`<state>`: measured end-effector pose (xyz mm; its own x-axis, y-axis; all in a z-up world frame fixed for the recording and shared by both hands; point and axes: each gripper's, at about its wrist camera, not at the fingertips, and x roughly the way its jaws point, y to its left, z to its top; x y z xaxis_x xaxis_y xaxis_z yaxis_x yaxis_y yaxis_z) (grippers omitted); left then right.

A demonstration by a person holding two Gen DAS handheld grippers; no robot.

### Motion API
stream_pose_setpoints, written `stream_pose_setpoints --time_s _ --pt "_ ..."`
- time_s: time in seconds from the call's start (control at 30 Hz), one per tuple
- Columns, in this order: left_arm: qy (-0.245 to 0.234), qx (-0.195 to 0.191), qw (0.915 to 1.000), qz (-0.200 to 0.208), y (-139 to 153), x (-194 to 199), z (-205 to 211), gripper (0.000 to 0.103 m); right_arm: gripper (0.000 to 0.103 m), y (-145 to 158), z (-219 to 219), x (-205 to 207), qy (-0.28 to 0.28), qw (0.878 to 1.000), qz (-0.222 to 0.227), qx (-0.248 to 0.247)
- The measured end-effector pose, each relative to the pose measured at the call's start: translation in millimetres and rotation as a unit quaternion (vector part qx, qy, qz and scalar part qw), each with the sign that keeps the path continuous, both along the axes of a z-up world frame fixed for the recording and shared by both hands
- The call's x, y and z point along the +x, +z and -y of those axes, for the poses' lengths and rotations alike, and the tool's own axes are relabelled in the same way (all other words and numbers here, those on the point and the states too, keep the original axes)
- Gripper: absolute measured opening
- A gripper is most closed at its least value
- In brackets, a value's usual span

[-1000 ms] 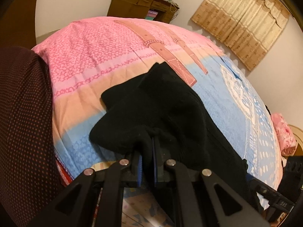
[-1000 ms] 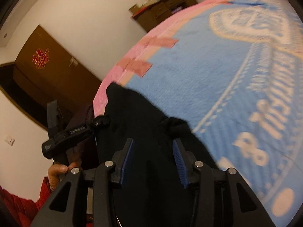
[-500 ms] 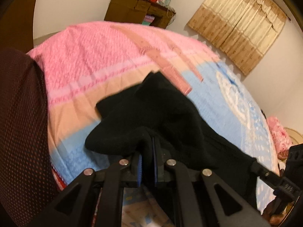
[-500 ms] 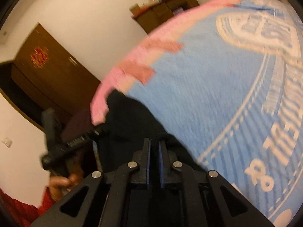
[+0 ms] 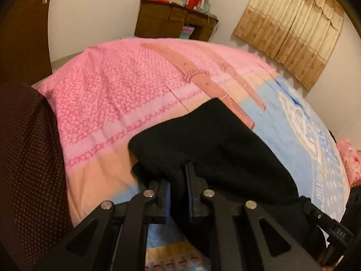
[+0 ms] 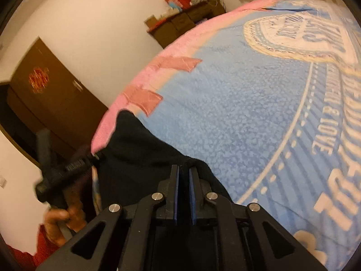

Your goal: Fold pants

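Left tongs (image 5: 178, 178) and right tongs (image 6: 183, 174) both clamp black pants (image 5: 209, 140) edge, stretching it taut over bed (image 5: 117, 94) for folding.

bare bedspread (image 5: 117, 103) lies beyond the pants (image 5: 214, 140); maroon cloth (image 5: 24, 158) crowds left.

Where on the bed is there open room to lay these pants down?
Bare blue bedspread lies right of the black pants, up to the white crest print. Pink bedspread beyond the pants is bare too. The near edge is crowded with pants and both grippers.
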<state>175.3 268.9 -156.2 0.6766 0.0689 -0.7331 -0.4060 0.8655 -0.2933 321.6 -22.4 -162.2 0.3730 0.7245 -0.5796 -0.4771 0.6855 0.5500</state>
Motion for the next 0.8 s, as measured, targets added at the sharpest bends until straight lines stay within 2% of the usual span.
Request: stream_pose_setpoints --time_s 0.1,0.17,0.23,0.27,0.37,0.43,0.53,0.67,0.7,0.77,0.8 --pt "-0.006 -0.01 0.9999 -0.004 10.0 -1.9 -4.8 0.023 0.01 4.7 11.3 2.6 -0.004 1.0 -0.018 0.014" --pt "0.008 -0.01 0.9999 0.001 17.0 -9.0 -11.4 0.035 0.011 16.6 27.5 -1.0 -0.032 0.999 -0.006 0.032" --pt "0.034 0.019 0.9992 0.004 25.4 -18.8 -15.8 0.05 0.011 29.3 42.3 -6.8 -0.072 0.997 0.021 0.03" --pt "0.049 0.041 0.9979 0.009 30.3 -24.5 -17.1 0.052 0.011 38.7 54.9 -13.5 -0.099 0.994 0.036 0.027" --pt "0.054 0.082 0.9949 0.025 45.0 -34.2 -10.6 0.052 0.011 50.3 68.3 -29.7 -0.115 0.992 0.045 0.017" --pt "0.03 0.103 0.9935 0.038 53.1 -32.9 5.4 0.052 0.011 55.0 64.3 -45.0 -0.097 0.994 0.052 0.007" --pt "-0.041 0.13 0.9894 0.05 57.4 -19.1 42.1 0.052 0.011 51.5 42.4 -65.9 -0.054 0.997 0.056 -0.011" --pt "-0.088 0.131 0.987 0.028 45.4 13.6 70.9 0.052 0.011 27.0 17.2 -74.2 -0.008 0.999 0.027 -0.045" --pt "-0.094 0.125 0.9875 0.018 39.0 19.9 73.5 0.052 0.011 21.4 18.7 -74.1 -0.01 0.998 0.023 -0.055" --pt "-0.105 0.118 0.9874 -0.003 25.9 35.1 78.2 0.052 0.011 7.4 30.3 -66.4 -0.056 0.992 0.024 -0.112" --pt "-0.102 0.122 0.9872 -0.014 20.3 39.8 79.6 0.052 0.007 3.8 42.4 -63.6 -0.062 0.993 0.027 -0.094"
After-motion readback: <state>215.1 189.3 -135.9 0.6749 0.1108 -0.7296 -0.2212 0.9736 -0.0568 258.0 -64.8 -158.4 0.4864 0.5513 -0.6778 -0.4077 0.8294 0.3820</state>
